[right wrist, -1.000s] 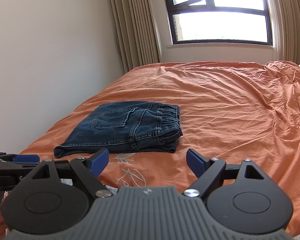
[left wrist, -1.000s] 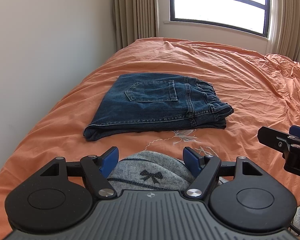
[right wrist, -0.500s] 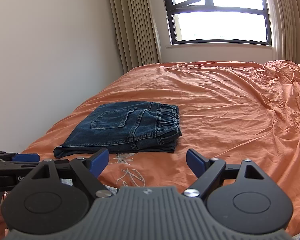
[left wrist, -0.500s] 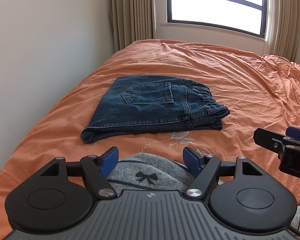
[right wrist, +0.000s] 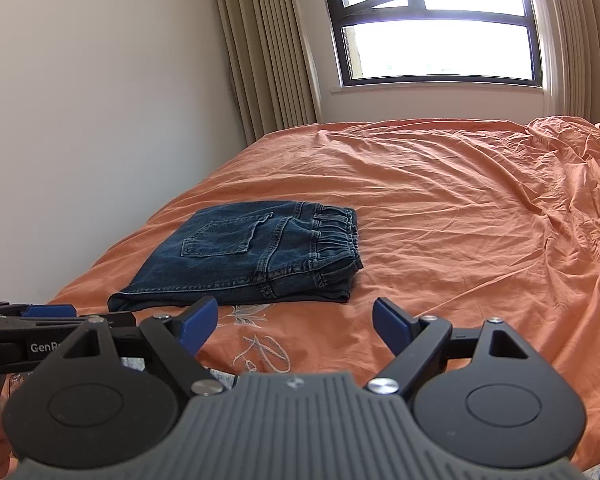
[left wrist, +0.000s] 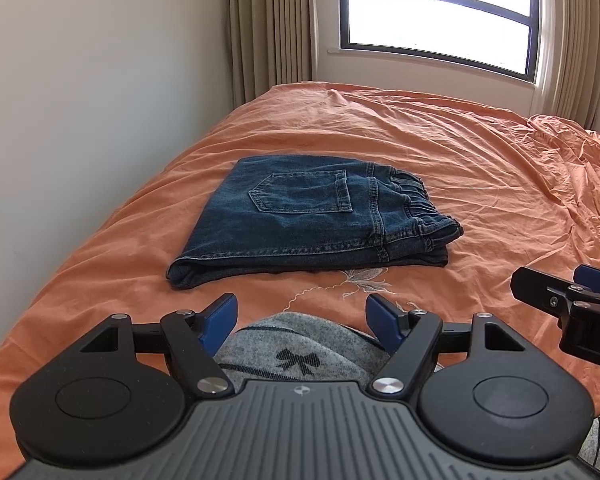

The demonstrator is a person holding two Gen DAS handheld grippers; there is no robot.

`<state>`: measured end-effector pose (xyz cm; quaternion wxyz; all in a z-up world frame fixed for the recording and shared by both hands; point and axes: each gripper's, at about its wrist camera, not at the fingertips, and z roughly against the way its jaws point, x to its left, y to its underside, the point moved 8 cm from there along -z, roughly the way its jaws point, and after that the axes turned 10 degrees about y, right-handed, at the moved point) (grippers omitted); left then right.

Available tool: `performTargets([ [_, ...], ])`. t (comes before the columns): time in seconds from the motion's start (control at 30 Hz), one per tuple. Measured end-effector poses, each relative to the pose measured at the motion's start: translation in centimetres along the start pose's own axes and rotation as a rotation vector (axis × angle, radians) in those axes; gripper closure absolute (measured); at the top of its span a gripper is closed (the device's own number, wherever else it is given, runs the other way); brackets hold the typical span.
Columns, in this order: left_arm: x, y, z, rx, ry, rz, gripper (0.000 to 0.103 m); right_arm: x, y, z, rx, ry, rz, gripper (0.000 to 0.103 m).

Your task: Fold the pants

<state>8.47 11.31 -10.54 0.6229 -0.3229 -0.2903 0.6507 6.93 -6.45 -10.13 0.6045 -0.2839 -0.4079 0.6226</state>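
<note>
Dark blue jeans (left wrist: 312, 220) lie folded into a compact rectangle on the orange bedspread (left wrist: 480, 184), back pocket up, waistband to the right. They also show in the right wrist view (right wrist: 252, 252). My left gripper (left wrist: 302, 316) is open and empty, well short of the jeans, above a grey knit garment with a bow (left wrist: 296, 348). My right gripper (right wrist: 294, 318) is open and empty, also short of the jeans. Its side shows at the right edge of the left wrist view (left wrist: 572, 300).
A white wall (left wrist: 80, 120) runs along the bed's left side. Beige curtains (left wrist: 268, 28) and a window (left wrist: 436, 12) are at the far end. The bedspread is rumpled at the far right (right wrist: 572, 152). The left gripper's side shows at the left edge of the right wrist view (right wrist: 28, 320).
Both grippers have drawn back and tilted up a little, so the jeans sit lower and farther in both views. Both stay open. The jeans have not moved.
</note>
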Motion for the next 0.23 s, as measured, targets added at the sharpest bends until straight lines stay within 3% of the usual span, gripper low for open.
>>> performTargets([
  [0.23,-0.07,-0.11,0.07,-0.005,-0.01,-0.002,0.018,-0.22,0.13,-0.16,0.012,0.005,-0.001,0.022],
])
